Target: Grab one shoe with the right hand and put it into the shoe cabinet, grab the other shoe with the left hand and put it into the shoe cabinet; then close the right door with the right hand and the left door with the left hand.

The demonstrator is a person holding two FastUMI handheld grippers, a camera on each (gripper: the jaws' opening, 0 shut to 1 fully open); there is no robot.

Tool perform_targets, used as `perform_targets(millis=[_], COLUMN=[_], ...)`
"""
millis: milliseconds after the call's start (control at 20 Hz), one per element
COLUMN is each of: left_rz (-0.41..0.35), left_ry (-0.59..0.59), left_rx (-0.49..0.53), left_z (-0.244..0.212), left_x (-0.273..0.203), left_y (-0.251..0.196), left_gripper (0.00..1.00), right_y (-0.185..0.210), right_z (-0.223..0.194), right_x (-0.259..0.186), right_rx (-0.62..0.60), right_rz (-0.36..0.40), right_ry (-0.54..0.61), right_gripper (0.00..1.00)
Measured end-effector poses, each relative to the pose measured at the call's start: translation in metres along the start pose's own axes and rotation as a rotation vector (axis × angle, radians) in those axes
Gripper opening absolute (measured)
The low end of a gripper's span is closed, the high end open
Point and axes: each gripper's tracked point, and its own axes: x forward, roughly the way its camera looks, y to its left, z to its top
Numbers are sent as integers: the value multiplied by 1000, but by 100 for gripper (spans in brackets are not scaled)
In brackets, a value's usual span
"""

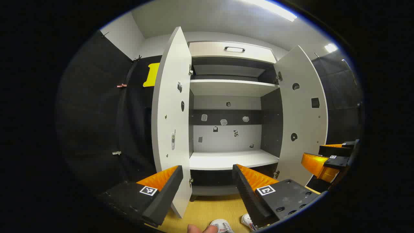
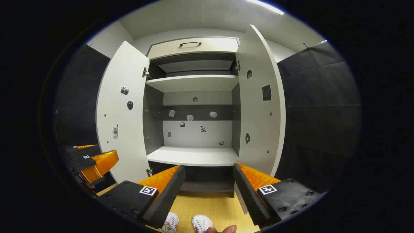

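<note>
Nothing done yet. My left claw (image 1: 207,191) and right claw (image 2: 208,191) both spread, empty. Two white sneakers (image 2: 194,223) on near yellow wooden floor (image 2: 213,204); tall white shoe cabinet (image 2: 194,155) far, both doors open.

A recording booth staged as a home entryway: black cloth walls (image 2: 317,97) flank a white shoe cabinet (image 2: 194,84) on a wood-look floor (image 2: 210,204), under a white ceiling with strip lights (image 1: 275,9).
</note>
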Motion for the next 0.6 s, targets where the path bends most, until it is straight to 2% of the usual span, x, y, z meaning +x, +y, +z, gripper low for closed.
perform_targets(millis=[600], left_rz=[6], left_ry=[2], left_rx=[2], left_z=[-2], left_x=[1], left_y=[5], left_gripper=[95], right_y=[4], right_z=[2], right_x=[1], right_rx=[-4], right_rz=[3], right_ry=[-4], right_gripper=[98])
